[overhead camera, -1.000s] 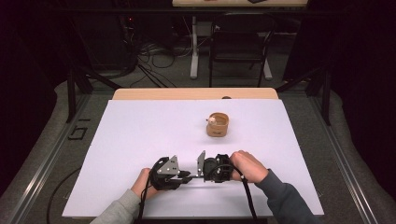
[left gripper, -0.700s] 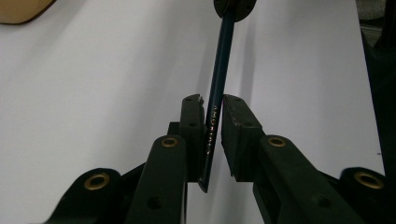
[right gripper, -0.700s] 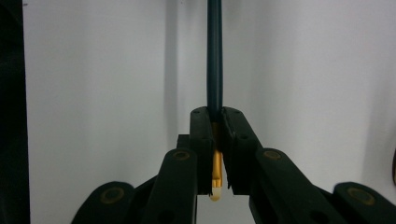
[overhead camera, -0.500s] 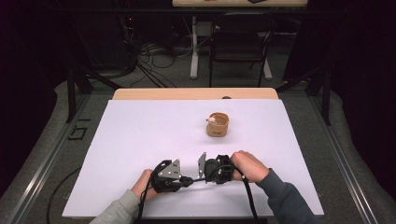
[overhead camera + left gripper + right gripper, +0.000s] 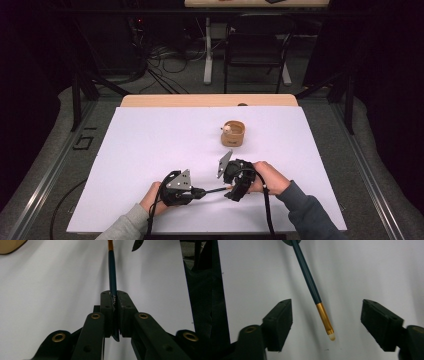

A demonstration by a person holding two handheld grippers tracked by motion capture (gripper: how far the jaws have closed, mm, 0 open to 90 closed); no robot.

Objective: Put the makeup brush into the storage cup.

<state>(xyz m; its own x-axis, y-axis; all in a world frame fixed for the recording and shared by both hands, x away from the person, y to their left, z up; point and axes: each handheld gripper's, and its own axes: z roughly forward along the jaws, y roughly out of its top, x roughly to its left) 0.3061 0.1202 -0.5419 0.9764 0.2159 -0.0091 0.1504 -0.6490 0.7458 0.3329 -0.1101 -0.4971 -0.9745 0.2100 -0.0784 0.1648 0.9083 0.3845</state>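
A dark blue pencil (image 5: 216,190) with a gold ferrule and pale eraser runs level between the two grippers near the table's front edge. My left gripper (image 5: 199,192) is shut on the pencil's (image 5: 111,272) lower shaft, its pads (image 5: 125,305) pressed against both sides. My right gripper (image 5: 230,189) has just been opening. In the right gripper view its jaws stand wide apart, one on each side of the pencil's eraser end (image 5: 329,333), and neither pad (image 5: 280,315) touches it.
A small round wooden cup (image 5: 233,133) stands on the white table sheet (image 5: 150,145) beyond the right hand. A bare wooden strip (image 5: 175,100) edges the table's far side. Dark floor, cables and table legs lie past it.
The right gripper's jaws have spread apart off the pencil's eraser end. The left gripper keeps its hold, and both hands have hardly moved.
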